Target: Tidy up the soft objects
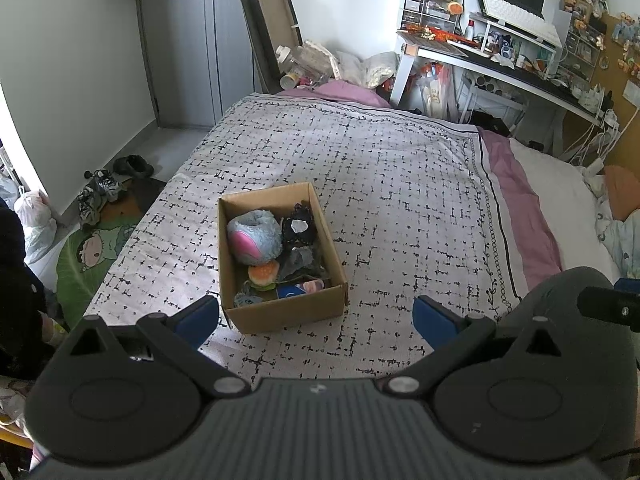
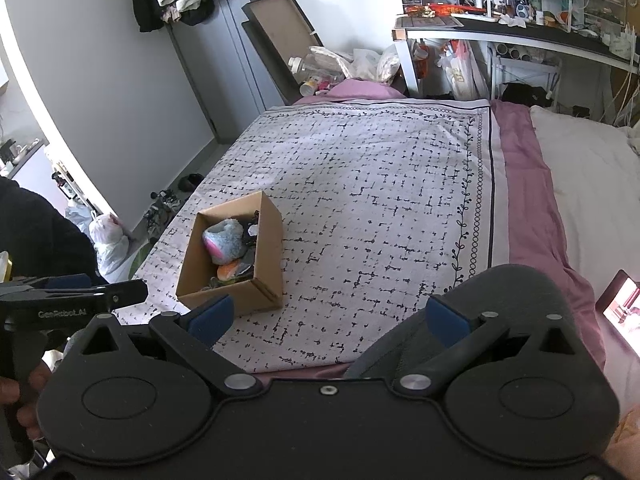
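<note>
Left wrist view: box (image 1: 280,264) on bedspread (image 1: 400,168), plush (image 1: 254,236) packed inside. Left gripper (image 1: 316,316) and right gripper (image 2: 326,318) near box, fingers spread, empty; likely sorting done.

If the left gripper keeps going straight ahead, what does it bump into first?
Most likely the cardboard box of soft toys, which sits just ahead between the open left gripper fingers. Depth is hard to judge, so it might meet the bedspread first.

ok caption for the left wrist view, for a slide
Open left gripper facing a cardboard box of soft toys on a patterned bedspread.
</note>
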